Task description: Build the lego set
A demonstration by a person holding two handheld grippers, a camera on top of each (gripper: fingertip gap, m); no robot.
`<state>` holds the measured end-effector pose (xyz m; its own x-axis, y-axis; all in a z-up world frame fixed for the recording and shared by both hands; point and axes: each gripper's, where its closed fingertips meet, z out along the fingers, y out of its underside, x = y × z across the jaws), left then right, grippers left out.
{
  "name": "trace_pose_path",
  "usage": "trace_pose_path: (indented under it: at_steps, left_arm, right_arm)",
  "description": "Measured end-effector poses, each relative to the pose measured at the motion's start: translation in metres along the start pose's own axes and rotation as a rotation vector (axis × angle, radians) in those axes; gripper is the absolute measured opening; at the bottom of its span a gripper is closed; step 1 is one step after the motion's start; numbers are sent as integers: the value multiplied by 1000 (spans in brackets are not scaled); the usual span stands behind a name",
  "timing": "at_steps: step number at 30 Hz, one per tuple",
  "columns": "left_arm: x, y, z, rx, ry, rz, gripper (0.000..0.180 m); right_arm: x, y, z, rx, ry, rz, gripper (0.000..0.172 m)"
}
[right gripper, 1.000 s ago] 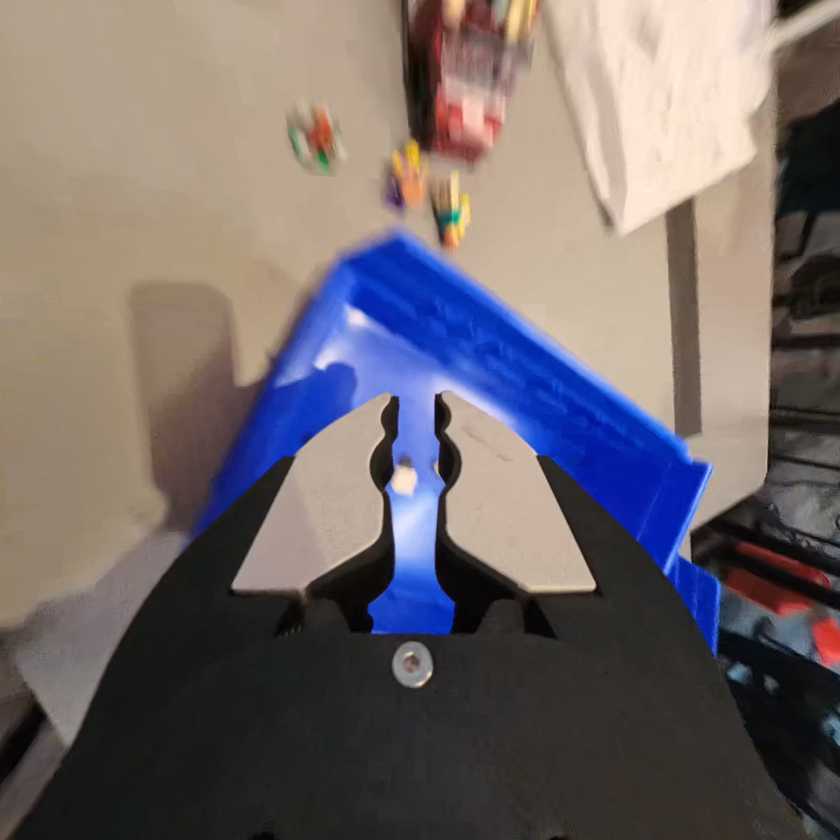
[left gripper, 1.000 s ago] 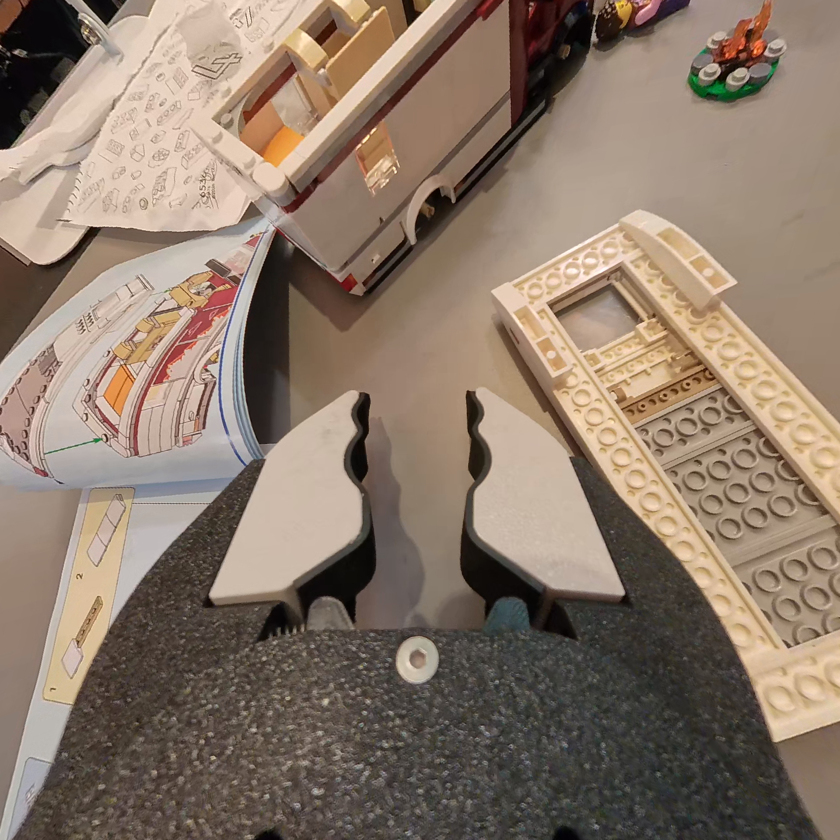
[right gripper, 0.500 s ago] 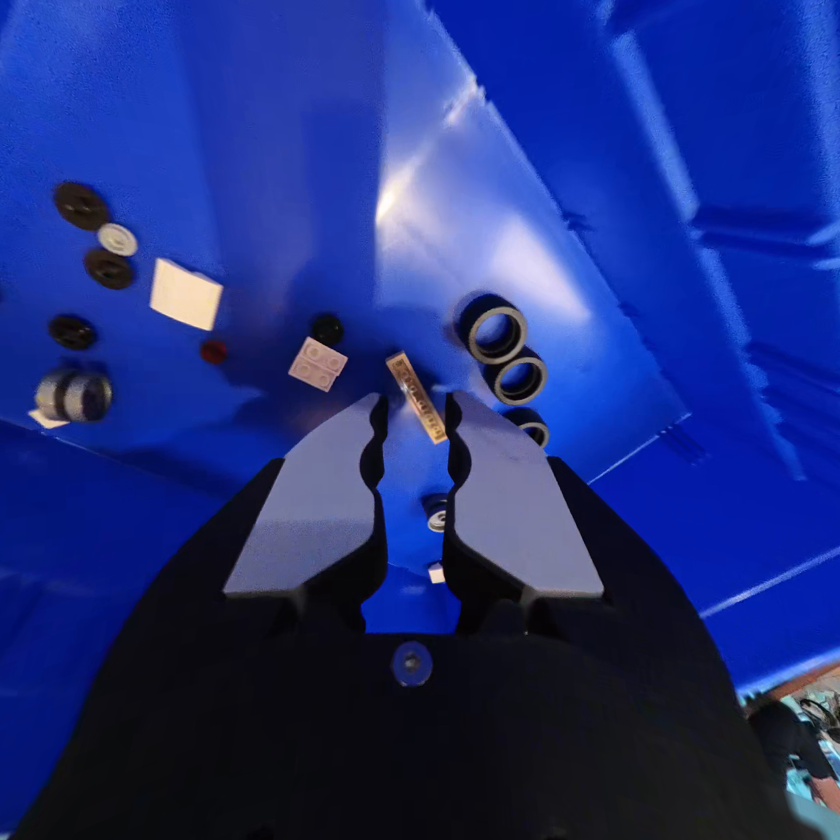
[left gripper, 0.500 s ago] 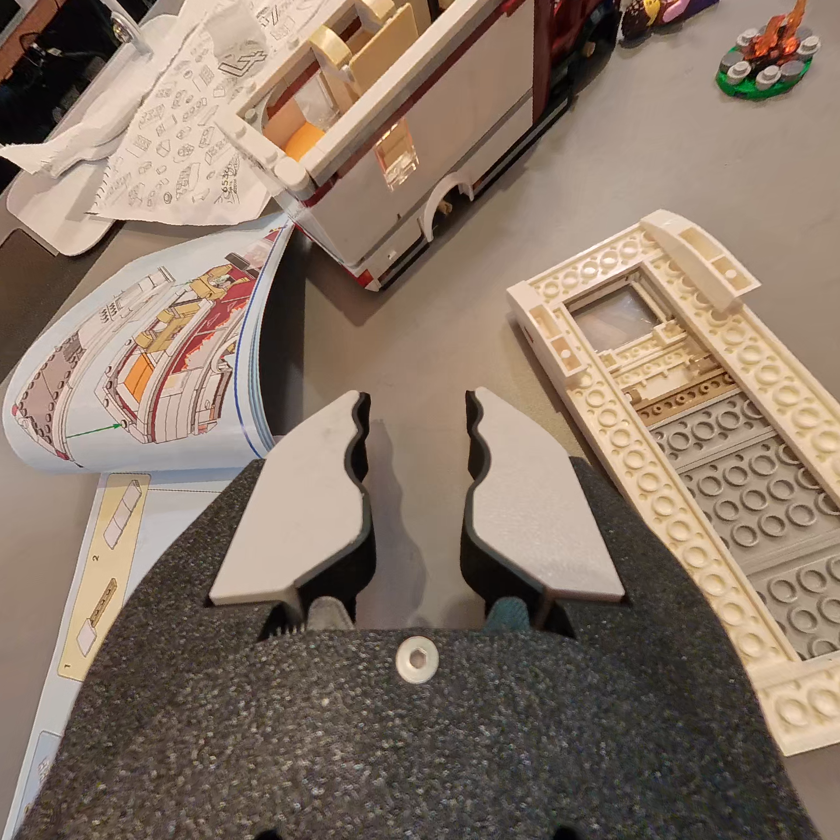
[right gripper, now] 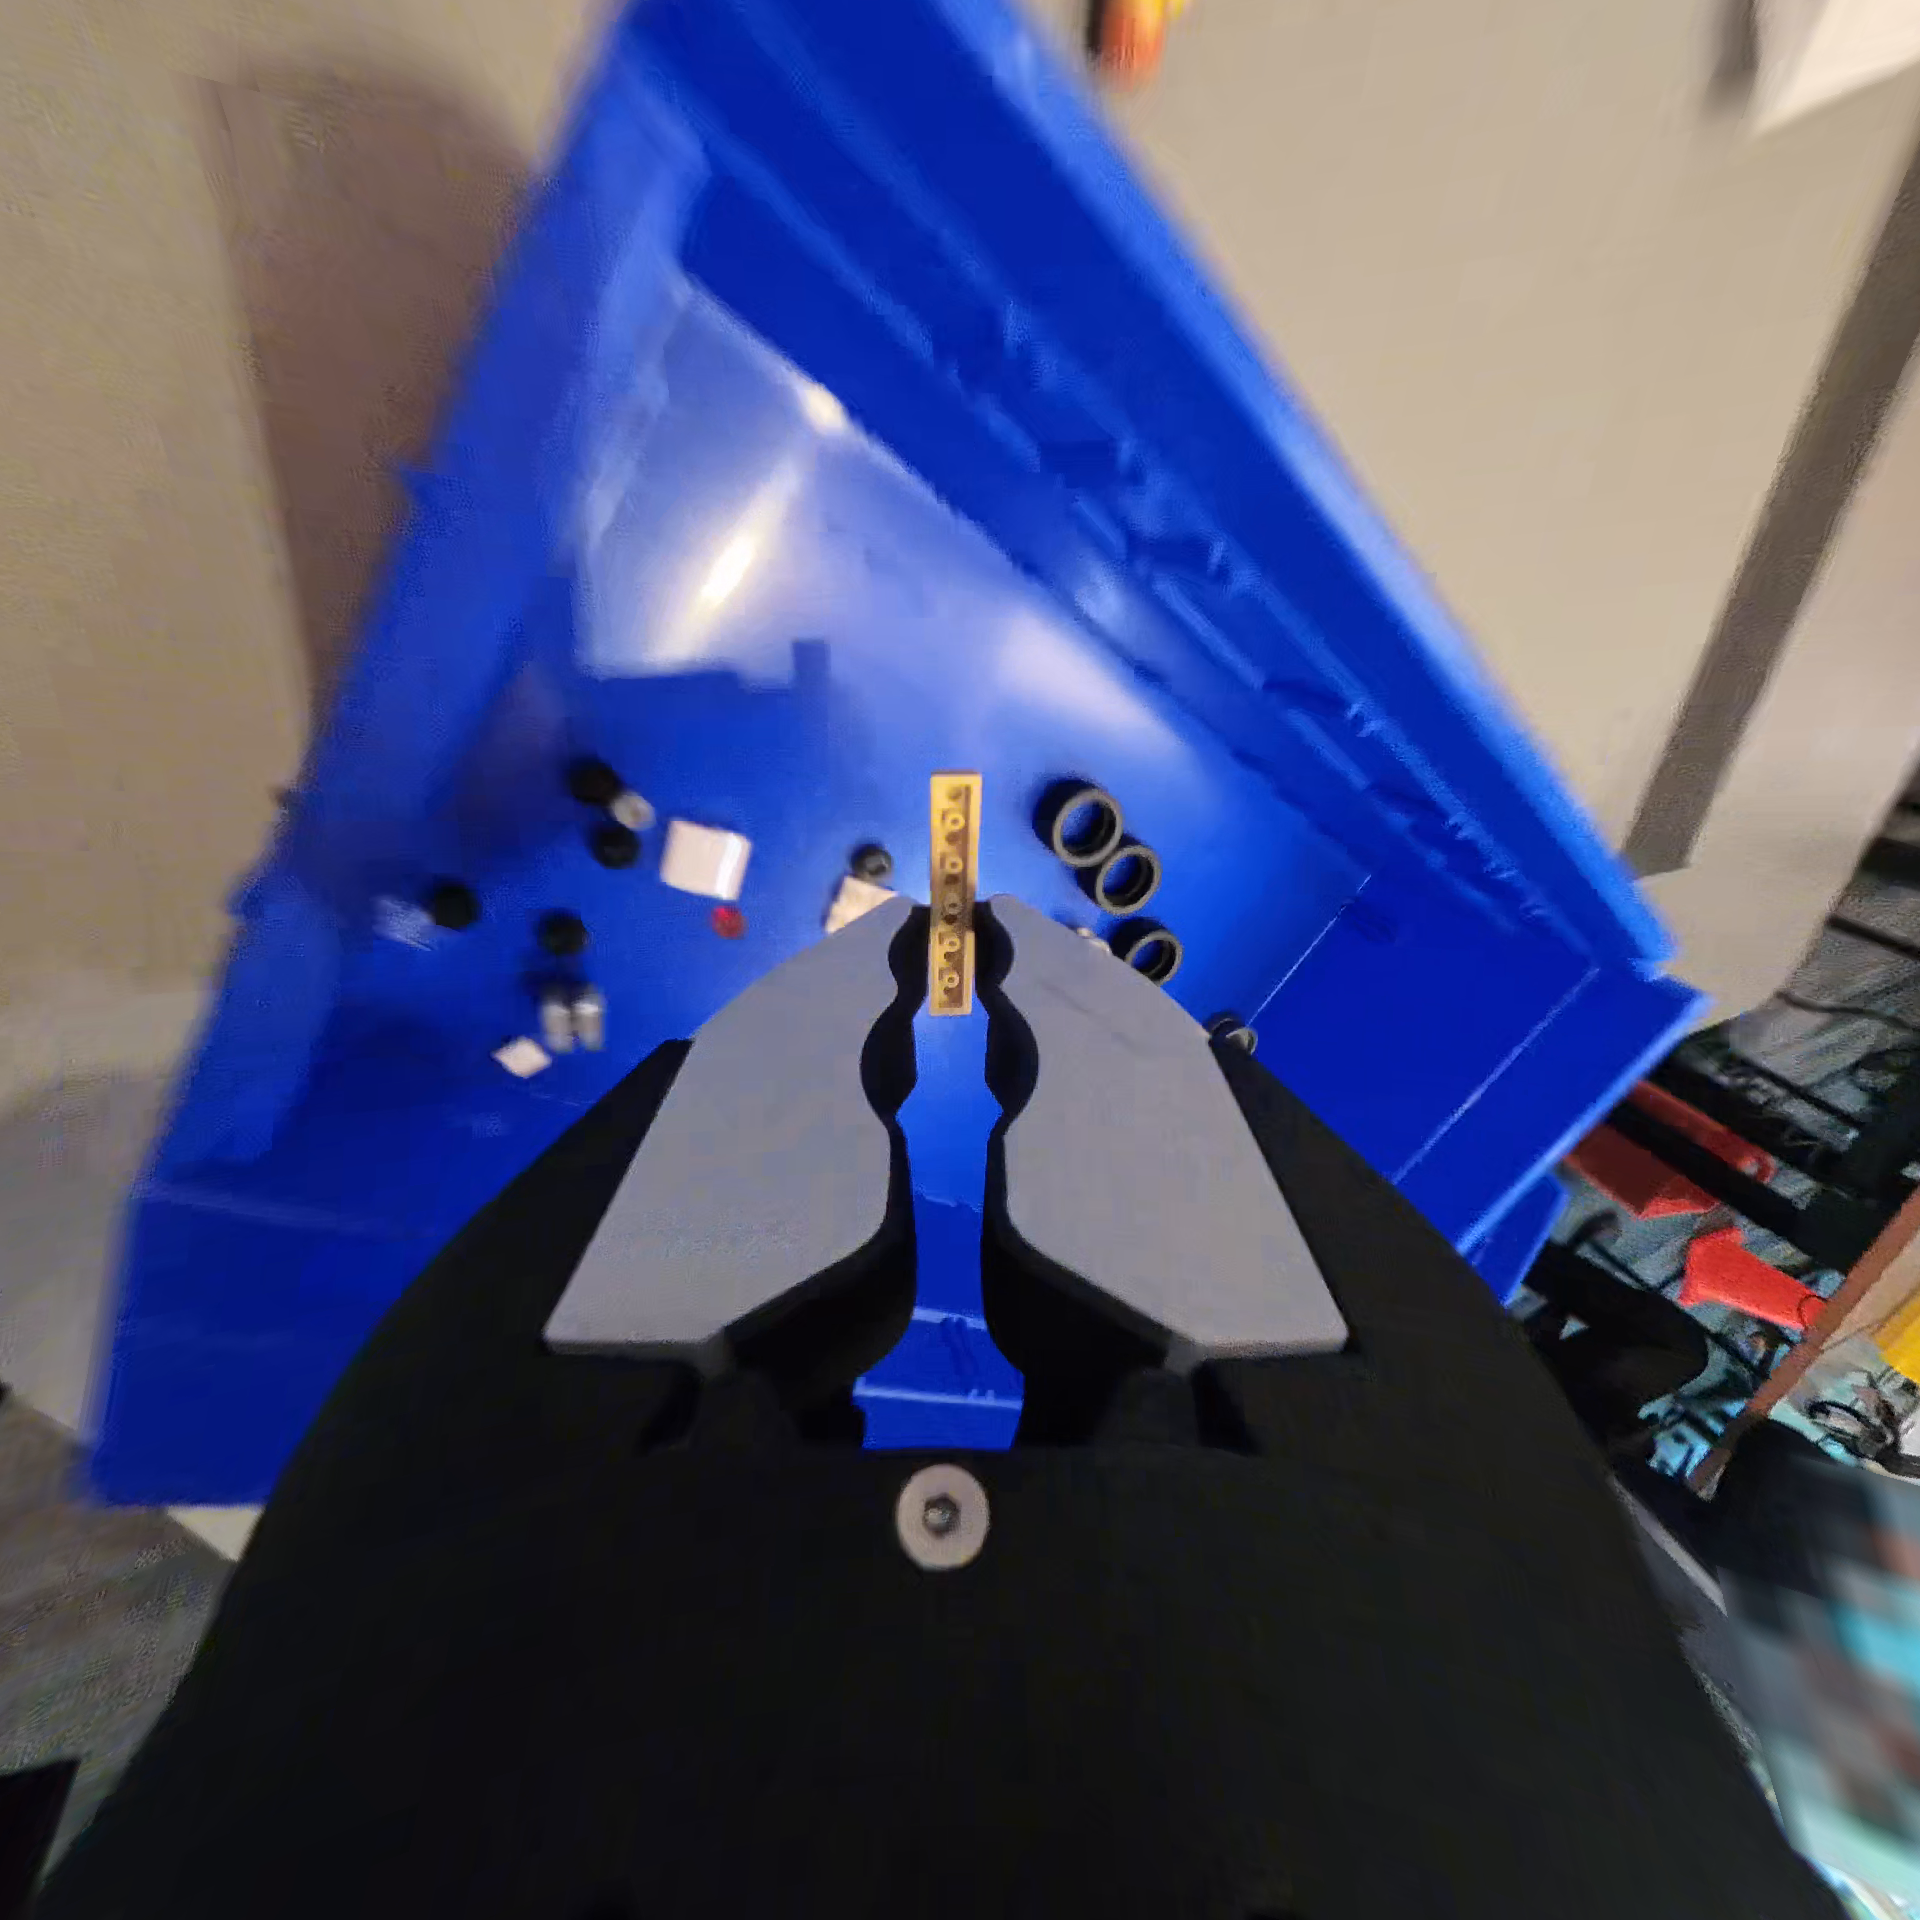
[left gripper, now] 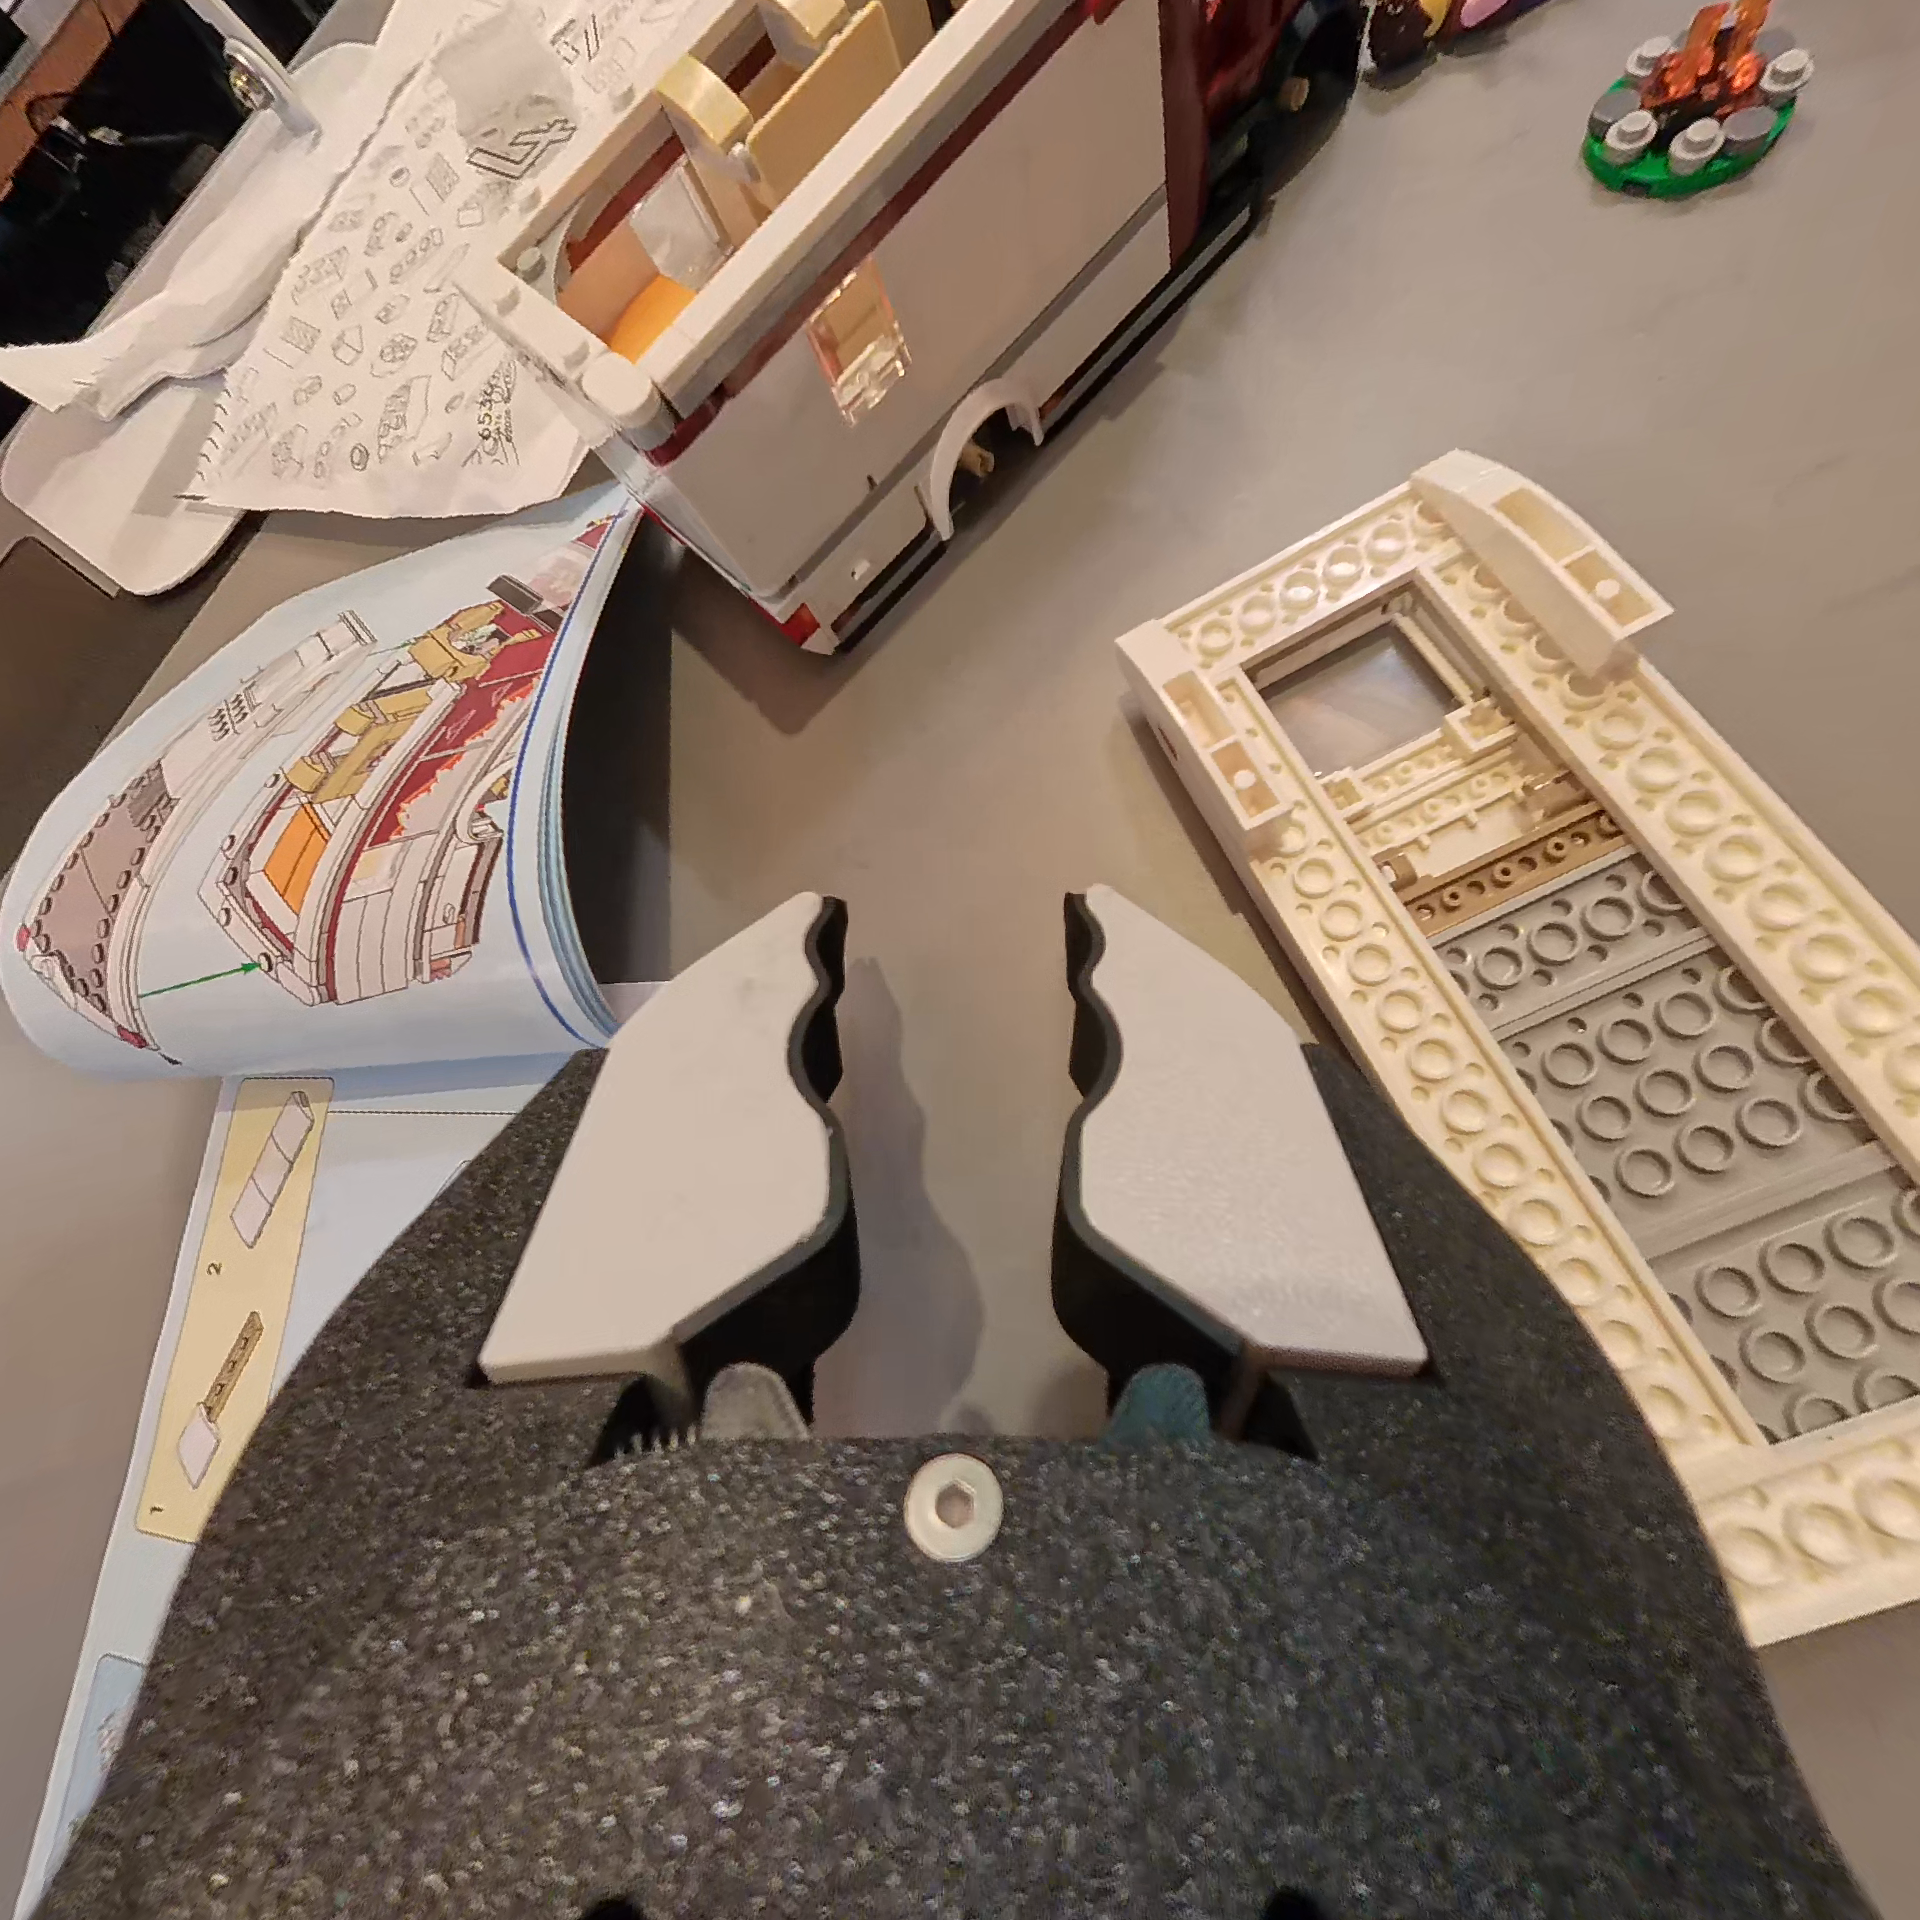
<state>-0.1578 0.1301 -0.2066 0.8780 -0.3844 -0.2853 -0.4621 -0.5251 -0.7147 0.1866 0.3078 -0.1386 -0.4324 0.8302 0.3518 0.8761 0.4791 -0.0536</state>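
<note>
Two grippers work over a grey table [left gripper: 1558, 343] strewn with building-brick parts. The biggest thing by the right one is a blue bin [right gripper: 1299, 582], which fills most of the right wrist view and lies below and ahead of that gripper. On the left side the big pieces are a half-built white and red toy van [left gripper: 935, 312], a cream and grey studded roof panel [left gripper: 1558, 1039] upside down just right of the fingers, and an open instruction booklet [left gripper: 312, 831] to their left, with a torn printed sheet [left gripper: 384, 343] beyond it.

The left gripper [left gripper: 951, 914] hangs over bare table between booklet and panel, its jaws wide apart and holding nothing. It is the nearer of the two to the panel.

The right gripper [right gripper: 951, 914] is nearly closed on a thin tan strip [right gripper: 954, 894] with a row of holes. Both fingertips press its sides about midway along, and its long axis runs straight ahead, in line with the fingers, its far half jutting past the tips. Loose bits lie on the bin floor: black rings [right gripper: 1117, 873], a white tile [right gripper: 707, 857], dark round studs [right gripper: 613, 842].

Half a second earlier the strip lay flat and slanted on the bin floor between wider jaws, with the bin seen much closer. The left view has barely changed.
</note>
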Motion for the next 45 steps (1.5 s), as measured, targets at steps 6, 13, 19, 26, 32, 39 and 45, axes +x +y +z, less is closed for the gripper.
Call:
trace_pose_path:
  at_steps: [6,13,19,26,32,39,45]
  left_arm:
    - [6,-2,0,2,13,6,41]
    - [10,-3,-1,1,13,14,41]
    - [11,-4,0,2,14,13,41]
    - [11,-3,0,0,16,15,41]
    - [11,-3,0,0,20,9,41]
    - [11,-3,0,-2,22,8,41]
    - [11,-3,0,0,28,-2,41]
  right_arm:
    - [-59,-84,-30,112,4,0,8]
    - [-112,-120,17,82,-133,102,8]
    - [-124,-124,38,79,-202,159,8]
    - [-134,-124,46,85,-249,151,9]
    - [-132,-131,27,164,-283,169,15]
    - [-86,-88,-20,176,-191,259,15]
    - [-40,0,-13,-3,-78,377,16]
